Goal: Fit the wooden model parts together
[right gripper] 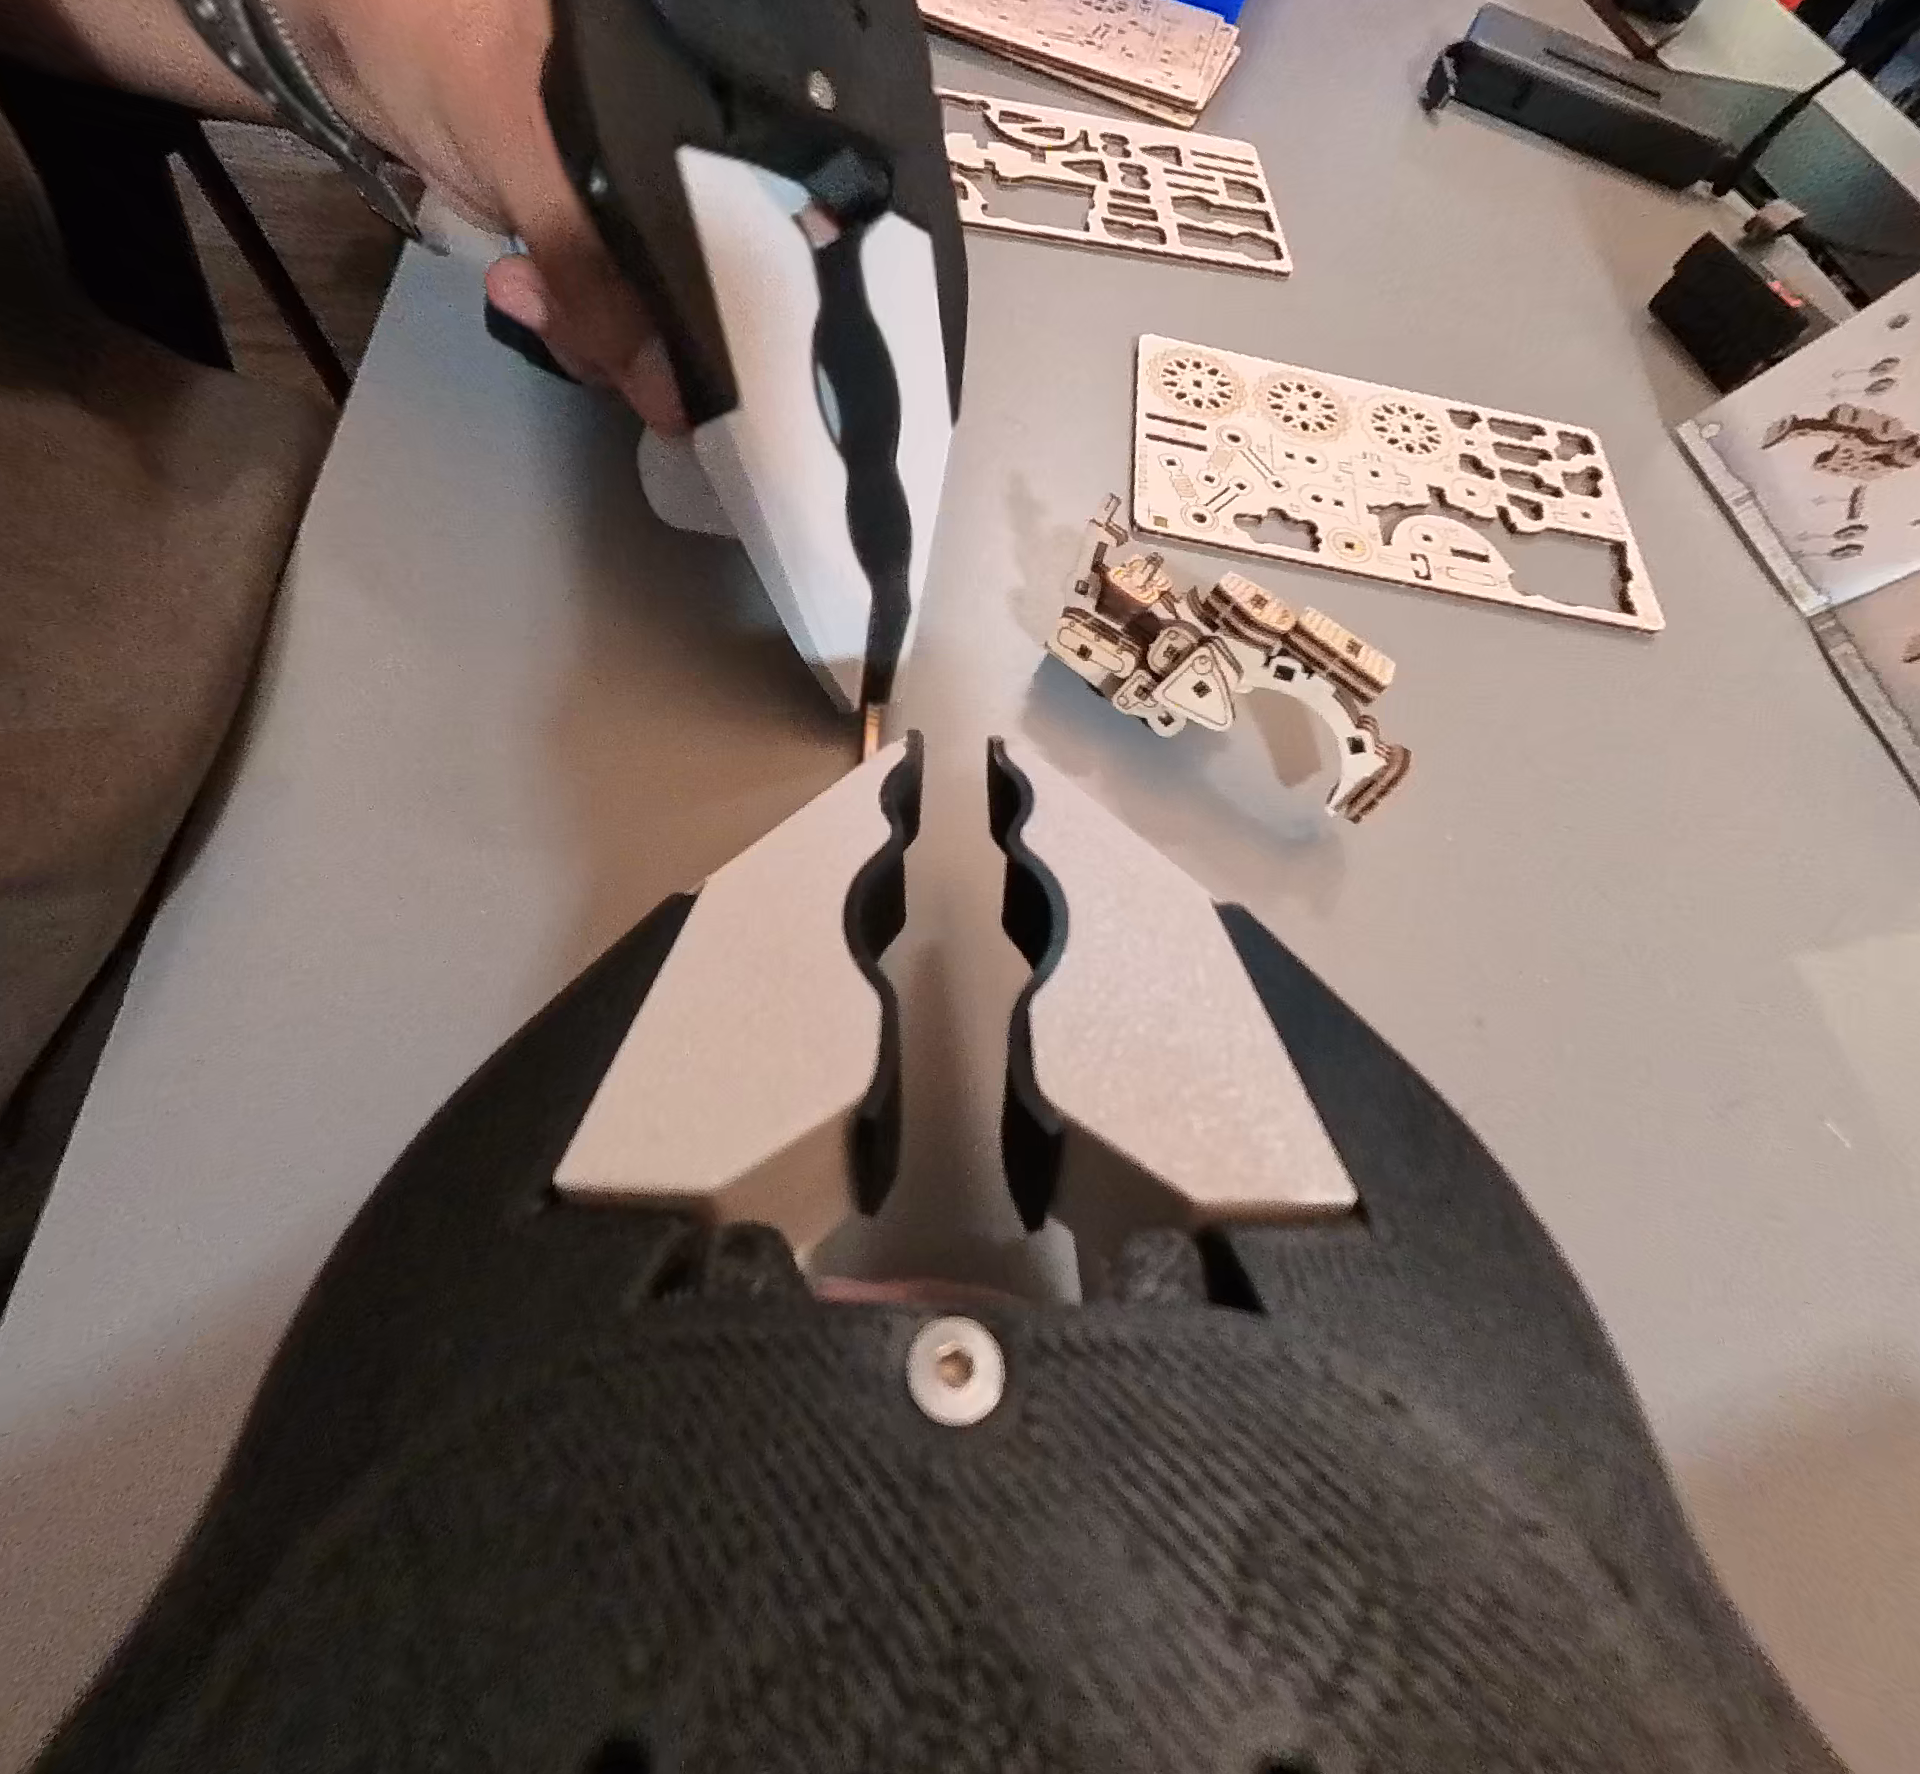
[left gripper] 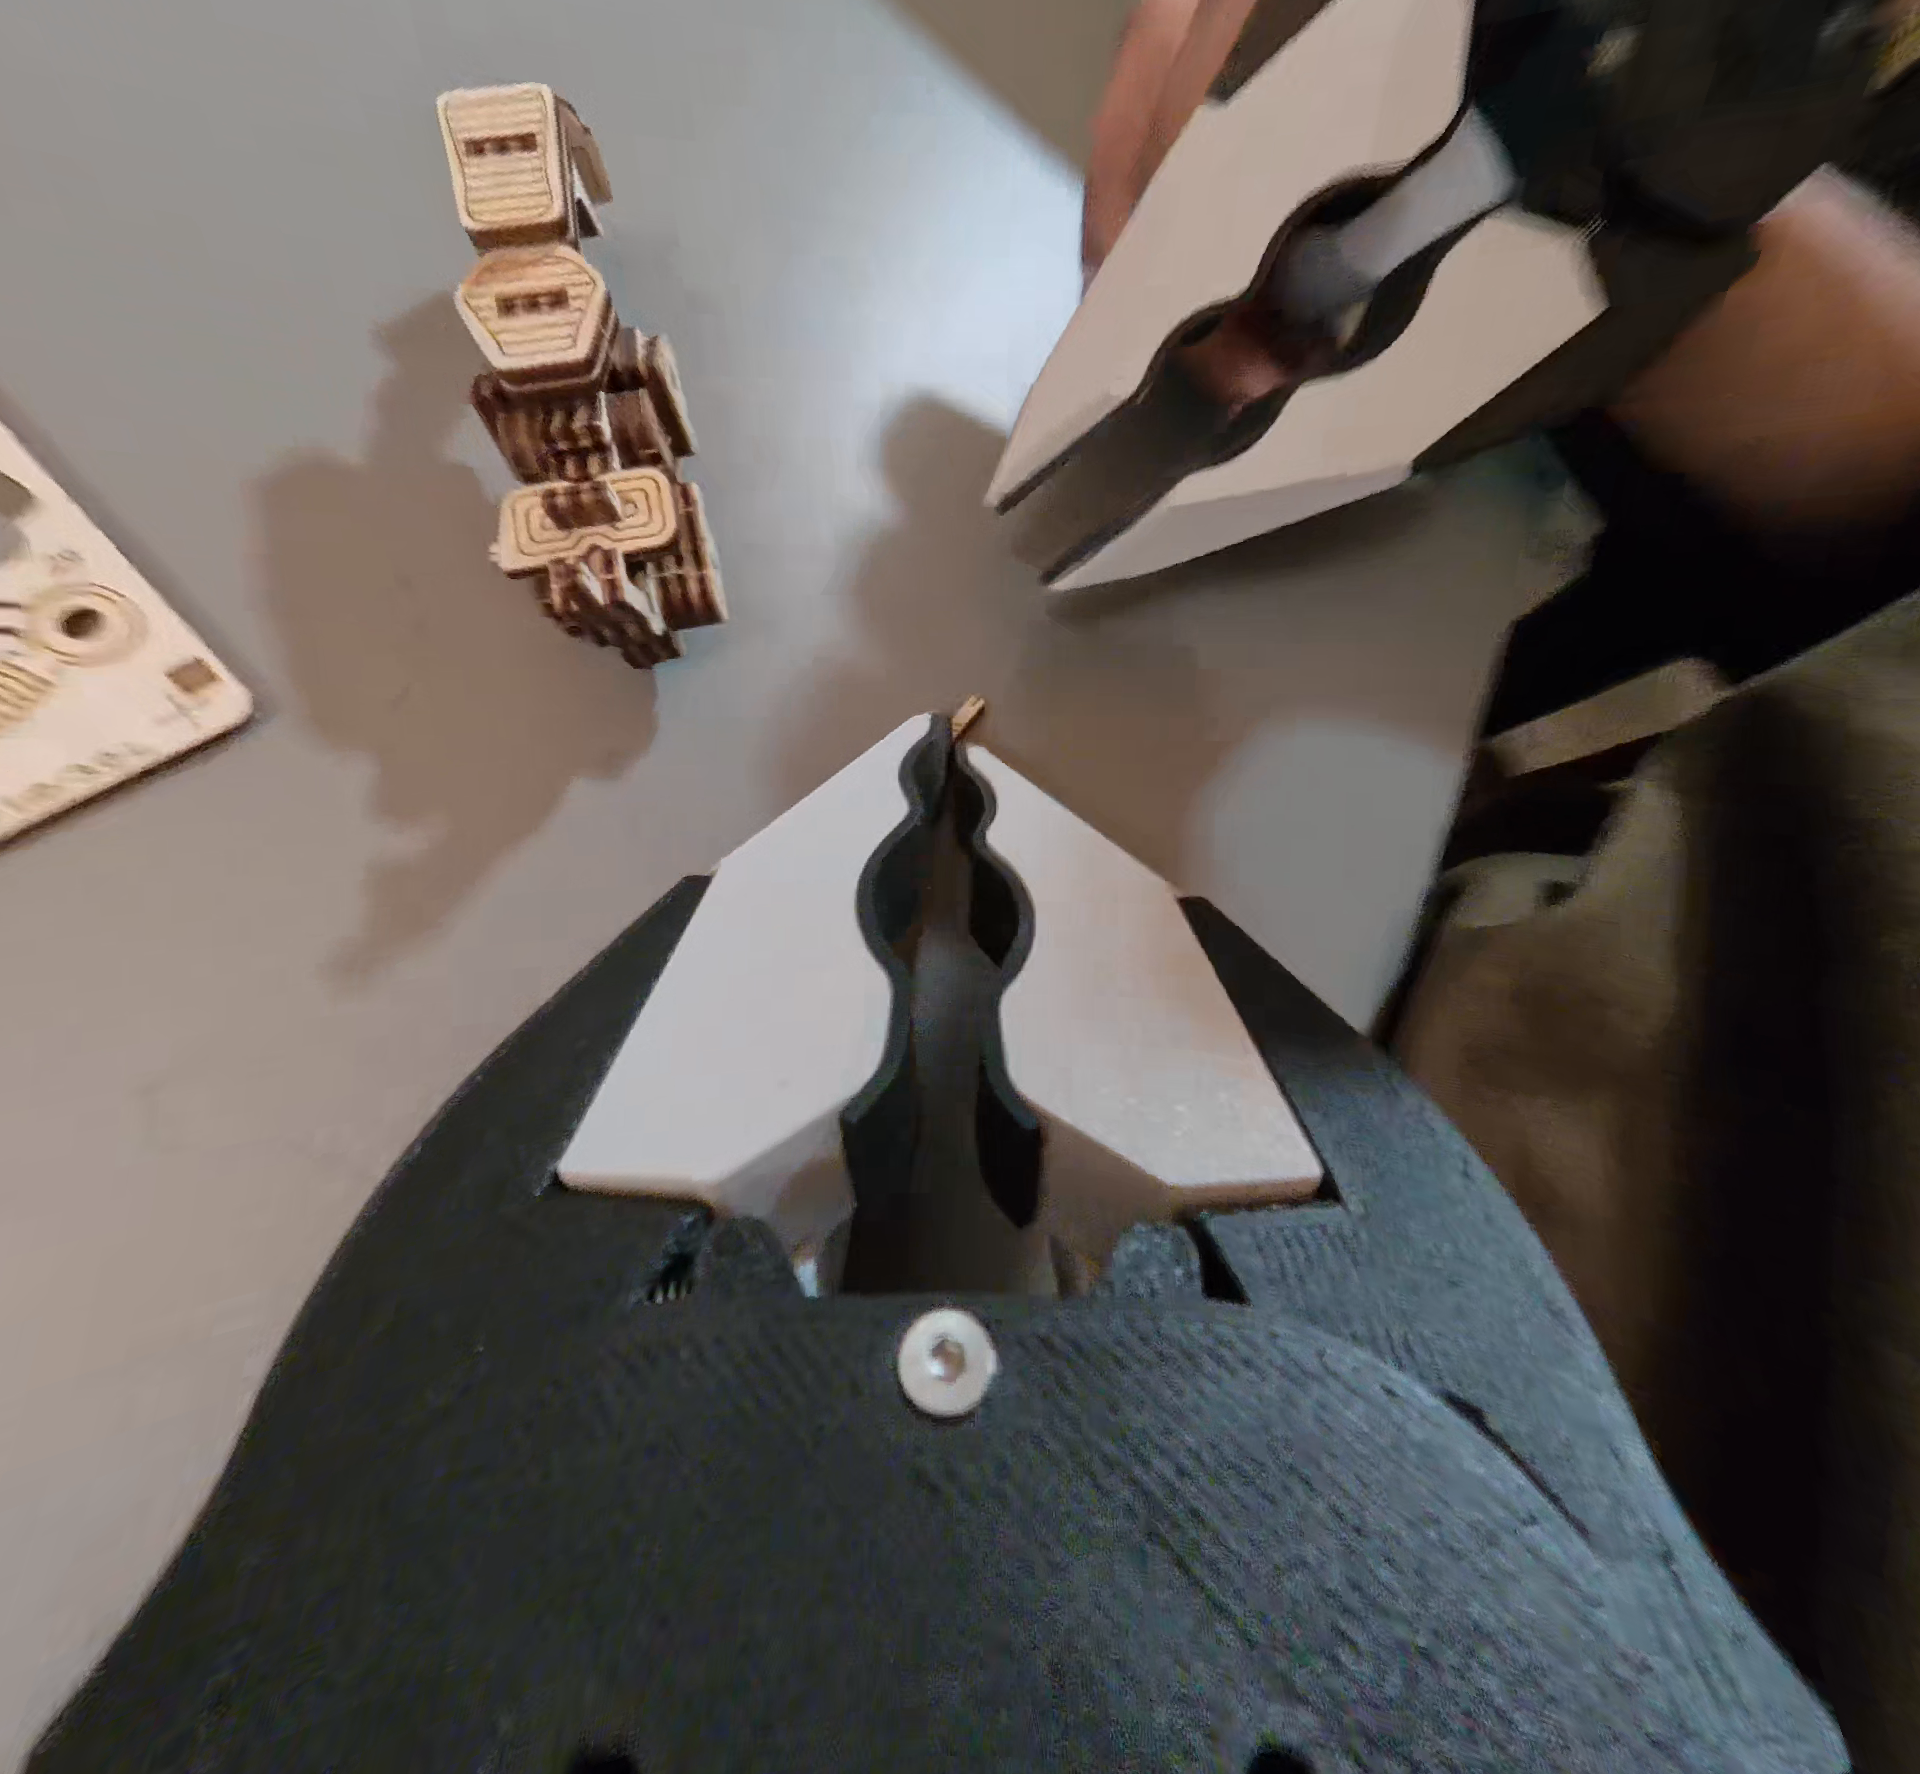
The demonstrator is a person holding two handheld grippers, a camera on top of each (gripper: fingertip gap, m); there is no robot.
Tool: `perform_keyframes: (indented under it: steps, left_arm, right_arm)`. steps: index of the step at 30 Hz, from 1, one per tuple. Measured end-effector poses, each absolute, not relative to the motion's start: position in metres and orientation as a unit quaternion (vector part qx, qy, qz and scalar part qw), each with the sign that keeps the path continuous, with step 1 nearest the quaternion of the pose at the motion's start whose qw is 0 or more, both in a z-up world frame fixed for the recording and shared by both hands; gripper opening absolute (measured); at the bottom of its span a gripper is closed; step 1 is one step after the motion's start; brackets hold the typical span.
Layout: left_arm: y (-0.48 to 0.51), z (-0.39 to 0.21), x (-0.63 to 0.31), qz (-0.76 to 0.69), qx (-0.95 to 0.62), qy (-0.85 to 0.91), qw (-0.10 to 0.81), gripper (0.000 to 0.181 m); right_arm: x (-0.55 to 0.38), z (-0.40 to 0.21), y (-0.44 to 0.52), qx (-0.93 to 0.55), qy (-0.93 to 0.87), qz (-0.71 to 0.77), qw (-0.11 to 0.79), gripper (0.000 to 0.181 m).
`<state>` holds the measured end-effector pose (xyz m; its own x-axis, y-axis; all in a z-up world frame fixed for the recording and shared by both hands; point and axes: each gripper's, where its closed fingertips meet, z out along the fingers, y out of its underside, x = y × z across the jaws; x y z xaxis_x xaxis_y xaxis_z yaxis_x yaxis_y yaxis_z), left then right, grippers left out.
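Left hand-held gripper (left gripper: 951, 737): angled down over the grey worktop (left gripper: 208, 1049), fingers pressed together on a small wooden piece (left gripper: 968, 712); only a thin tan sliver shows past the tips, shape not discernible. In the right wrist view, same left hand-held gripper (right gripper: 871, 685) coming in from the upper left, tips pointing down, wooden piece (right gripper: 871, 725) protruding below the tips, just beside the left fingertip of the right hand-held gripper. Hand (right gripper: 457, 124) wrapped around the left tool's body, bracelet (right gripper: 239, 31) at the wrist, forearm cut off by the frame edge.

Right hand-held gripper (right gripper: 954, 750): fingers parted with a clear gap, nothing between them, held low over the worktop. In the left wrist view, right hand-held gripper (left gripper: 1023, 535) entering from the upper right, blurred, tips close to the left tool's tips; hand behind it mostly hidden.

Partly built wooden model (right gripper: 1226, 664): resting on the worktop ahead and to the right of the right hand-held gripper, apart from both tools. In the left wrist view, wooden model (left gripper: 582, 384) ahead and to the left of the left hand-held gripper.

Punched-out parts sheet (right gripper: 1382, 488): flat, just beyond the model; 1 corner visible at the left edge of the left wrist view (left gripper: 114, 675). More parts sheets (right gripper: 1112, 186) farther ahead. Instruction page (right gripper: 1808, 477) cut off at the right edge.
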<state>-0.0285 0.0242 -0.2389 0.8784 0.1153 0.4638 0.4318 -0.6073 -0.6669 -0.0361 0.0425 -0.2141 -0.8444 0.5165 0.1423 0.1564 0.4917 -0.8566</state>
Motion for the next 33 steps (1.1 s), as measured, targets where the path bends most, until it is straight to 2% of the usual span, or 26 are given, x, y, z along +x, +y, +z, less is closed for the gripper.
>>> perform_keyframes:
  steps: [3,6,11,16,33]
  left_arm:
    - [0.027,-0.213,-0.024,-0.327,-0.802,-0.209,0.454,0.000]
    - [0.025,-0.202,-0.033,-0.395,-0.749,-0.251,0.469,0.000]
    - [0.025,-0.192,-0.032,-0.464,-0.696,-0.277,0.472,0.000]
    - [0.025,-0.193,-0.028,-0.460,-0.705,-0.265,0.470,0.000]
    - [0.027,-0.184,-0.025,-0.462,-0.697,-0.248,0.489,0.000]
  right_arm:
    - [-0.029,-0.208,0.038,-0.184,-0.835,0.485,0.182,0.010]
    - [-0.024,-0.197,0.032,-0.165,-0.822,0.515,0.178,0.011]
    - [-0.028,-0.186,0.029,-0.100,-0.816,0.491,0.290,0.010]
    - [-0.029,-0.184,0.028,-0.071,-0.814,0.468,0.337,0.008]
    - [-0.025,-0.185,0.024,-0.066,-0.819,0.469,0.324,0.001]
